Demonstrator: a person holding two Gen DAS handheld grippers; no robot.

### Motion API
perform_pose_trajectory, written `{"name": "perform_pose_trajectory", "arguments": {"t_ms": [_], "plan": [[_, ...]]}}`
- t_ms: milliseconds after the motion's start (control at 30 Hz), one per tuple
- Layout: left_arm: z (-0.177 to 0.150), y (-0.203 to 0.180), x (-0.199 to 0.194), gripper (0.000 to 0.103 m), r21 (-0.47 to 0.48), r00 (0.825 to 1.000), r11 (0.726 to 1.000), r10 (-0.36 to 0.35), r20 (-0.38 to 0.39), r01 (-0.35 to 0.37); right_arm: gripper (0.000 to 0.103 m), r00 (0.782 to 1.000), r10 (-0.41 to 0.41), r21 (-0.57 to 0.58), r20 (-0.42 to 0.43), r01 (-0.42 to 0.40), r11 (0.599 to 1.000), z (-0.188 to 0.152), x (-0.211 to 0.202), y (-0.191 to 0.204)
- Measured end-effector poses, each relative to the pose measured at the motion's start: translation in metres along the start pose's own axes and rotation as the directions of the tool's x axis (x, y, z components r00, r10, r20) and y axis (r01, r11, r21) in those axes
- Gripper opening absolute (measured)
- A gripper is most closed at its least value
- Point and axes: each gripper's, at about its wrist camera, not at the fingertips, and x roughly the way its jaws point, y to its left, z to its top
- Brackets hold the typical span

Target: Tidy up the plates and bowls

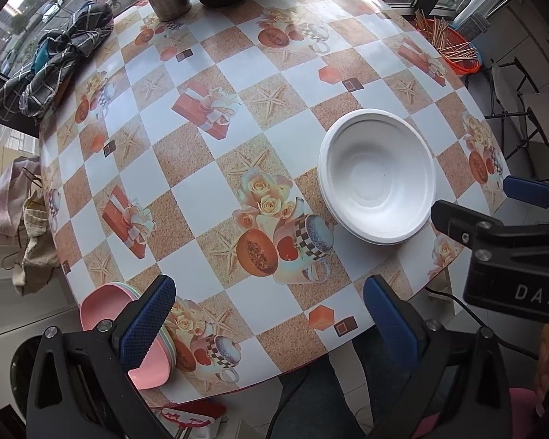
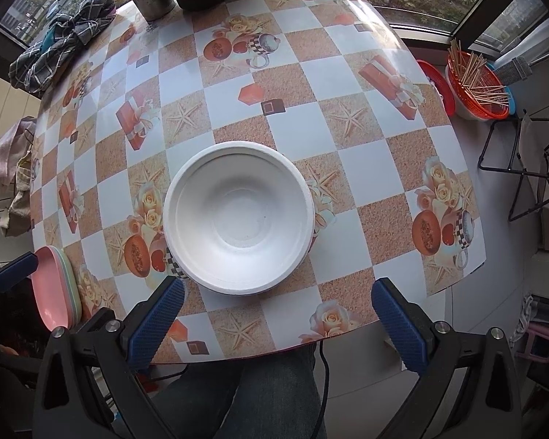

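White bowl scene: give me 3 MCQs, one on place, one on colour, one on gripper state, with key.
1. Where do the plates lie relative to the white bowl in the right wrist view?
A. left, at the table edge
B. inside it
C. right of it

2. What colour is the top plate?
A. blue
B. pink
C. black

3. How is the right gripper?
A. shut on the bowl
B. shut on a plate
C. open, holding nothing

Key: A, the stack sits by the near left edge; B, its upper face is pink; C, the jaws stand wide apart short of the bowl.
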Motion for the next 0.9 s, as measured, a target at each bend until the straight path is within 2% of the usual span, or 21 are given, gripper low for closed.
{"name": "perform_pose_trajectory", "arguments": {"t_ms": [900], "plan": [[0.004,-0.008,0.006,0.103,0.013,1.0,1.0,0.0,-0.019,0.001,0.103,1.0,0.002,0.035,-0.021,-0.001,0.999,-0.001,0.006,-0.015]]}}
